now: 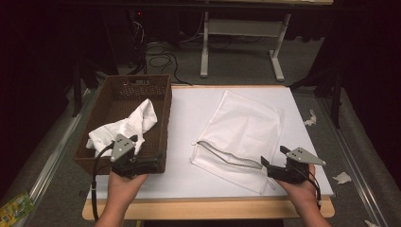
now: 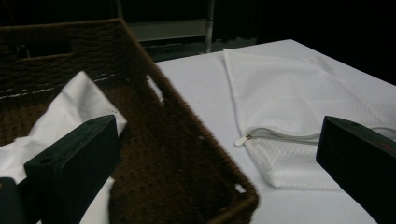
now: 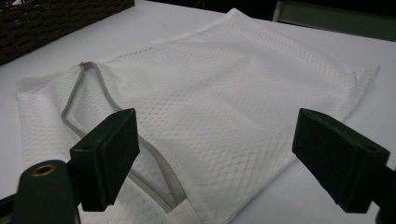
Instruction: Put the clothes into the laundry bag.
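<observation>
A brown wicker basket (image 1: 161, 101) stands on the table's left side with a crumpled white cloth (image 1: 127, 125) inside. My left gripper (image 1: 146, 153) hovers at the basket's near right corner, open. In the left gripper view the left gripper (image 2: 217, 140) has its jaws wide apart over the basket (image 2: 187, 154), with the cloth (image 2: 74, 102) by the left jaw. A white mesh bag (image 1: 243, 127) lies flat at centre right, its grey zipper (image 1: 227, 153) undone. My right gripper (image 1: 273, 157) sits at the bag's near right corner, open. Seen from the right gripper view, the right gripper (image 3: 219, 140) straddles the mesh bag (image 3: 233, 79) without pressing it.
The white tabletop (image 1: 189, 118) has bare room between basket and bag; its wooden front edge (image 1: 208, 208) is near the hands. Beyond the table stand another table's legs (image 1: 204, 47) and floor cables (image 1: 161, 59). Paper scraps (image 1: 343, 178) lie on the floor at right.
</observation>
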Motion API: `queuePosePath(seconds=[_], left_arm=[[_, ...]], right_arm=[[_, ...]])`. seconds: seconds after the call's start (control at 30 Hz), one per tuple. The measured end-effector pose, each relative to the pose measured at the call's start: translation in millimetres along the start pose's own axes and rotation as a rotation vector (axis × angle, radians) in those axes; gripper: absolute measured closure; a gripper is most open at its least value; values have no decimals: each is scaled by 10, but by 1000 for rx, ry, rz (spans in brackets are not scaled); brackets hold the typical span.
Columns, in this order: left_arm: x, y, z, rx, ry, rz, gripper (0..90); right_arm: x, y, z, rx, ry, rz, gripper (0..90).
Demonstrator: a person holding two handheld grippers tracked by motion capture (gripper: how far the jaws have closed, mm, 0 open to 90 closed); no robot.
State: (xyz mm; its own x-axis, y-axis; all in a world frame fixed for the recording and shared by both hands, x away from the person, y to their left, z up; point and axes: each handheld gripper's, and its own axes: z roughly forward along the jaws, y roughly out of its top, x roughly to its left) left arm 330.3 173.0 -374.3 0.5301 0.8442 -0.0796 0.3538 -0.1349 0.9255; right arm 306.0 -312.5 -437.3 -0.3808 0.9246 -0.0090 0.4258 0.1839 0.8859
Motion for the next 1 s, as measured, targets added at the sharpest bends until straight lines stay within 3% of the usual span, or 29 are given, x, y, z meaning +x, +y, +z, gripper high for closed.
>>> queuePosePath(seconds=[0.33,0.43,0.6,0.87,0.97,1.0], left_arm=[[361,-37,-204,6,116,-47,2],[440,-50,-251,10,161,-43,2],[527,-84,-271,11,177,-56,3],[520,-101,-249,-21,163,-75,4],[512,-45,-224,-11,177,-73,4],[506,18,-191,22,188,-59,4]], right_arm=[[-84,-15,-38,-7,-16,2,156],[-108,-14,-57,-12,-20,-5,156],[-133,-19,-57,-14,-21,-13,152],[-146,-8,-50,-19,-19,-25,143],[-137,4,-53,-15,-13,-22,139],[-135,27,-59,-29,-9,-23,140]])
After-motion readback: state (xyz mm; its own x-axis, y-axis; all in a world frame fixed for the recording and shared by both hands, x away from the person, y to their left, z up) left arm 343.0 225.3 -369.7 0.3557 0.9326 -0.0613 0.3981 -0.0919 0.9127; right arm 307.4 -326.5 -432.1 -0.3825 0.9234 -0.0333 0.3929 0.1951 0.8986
